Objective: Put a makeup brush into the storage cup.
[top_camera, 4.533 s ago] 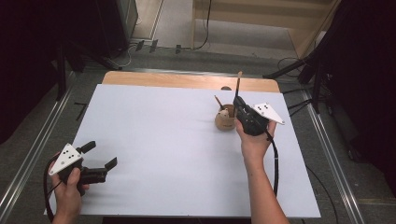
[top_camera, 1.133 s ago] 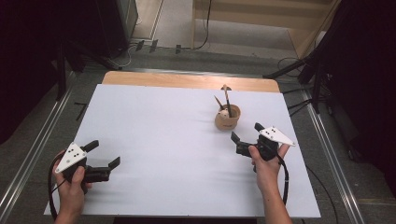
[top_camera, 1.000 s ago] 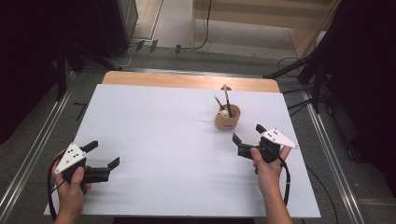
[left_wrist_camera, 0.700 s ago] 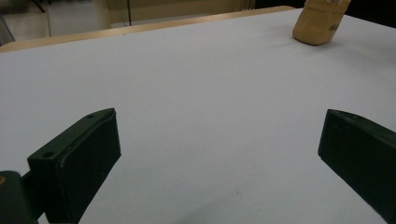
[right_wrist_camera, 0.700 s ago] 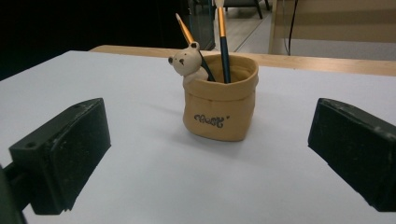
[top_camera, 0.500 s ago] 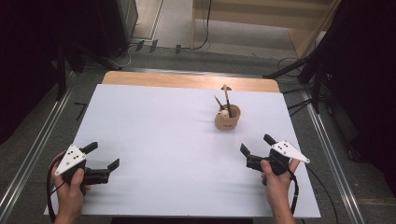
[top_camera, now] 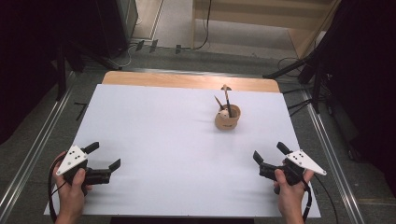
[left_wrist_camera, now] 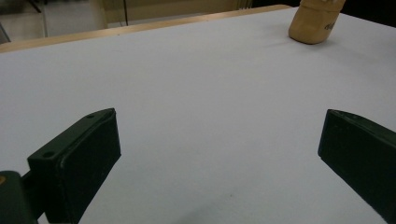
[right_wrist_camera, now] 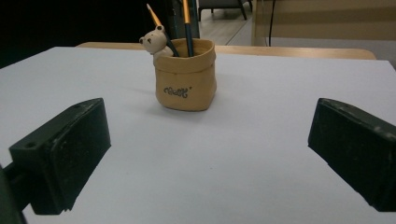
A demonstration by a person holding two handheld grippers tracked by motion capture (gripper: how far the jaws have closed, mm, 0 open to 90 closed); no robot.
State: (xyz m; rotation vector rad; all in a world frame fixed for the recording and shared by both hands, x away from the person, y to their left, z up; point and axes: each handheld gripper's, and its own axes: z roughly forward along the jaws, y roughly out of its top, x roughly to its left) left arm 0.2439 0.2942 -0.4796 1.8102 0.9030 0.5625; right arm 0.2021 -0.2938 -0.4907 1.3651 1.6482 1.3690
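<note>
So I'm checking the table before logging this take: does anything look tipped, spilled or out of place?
Nothing stands out. The tan pen holder stands upright on the white table cover, with two pencils and a small bear figure at its rim. Both the left gripper and right gripper are open, well apart from it.

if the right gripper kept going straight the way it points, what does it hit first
Most likely the pen pot: it stands upright a little left of centre between the open jaws of the right gripper, with bare table before it.

High view looks down; both low gripper views share the pen holder [right_wrist_camera: 186, 74].
</note>
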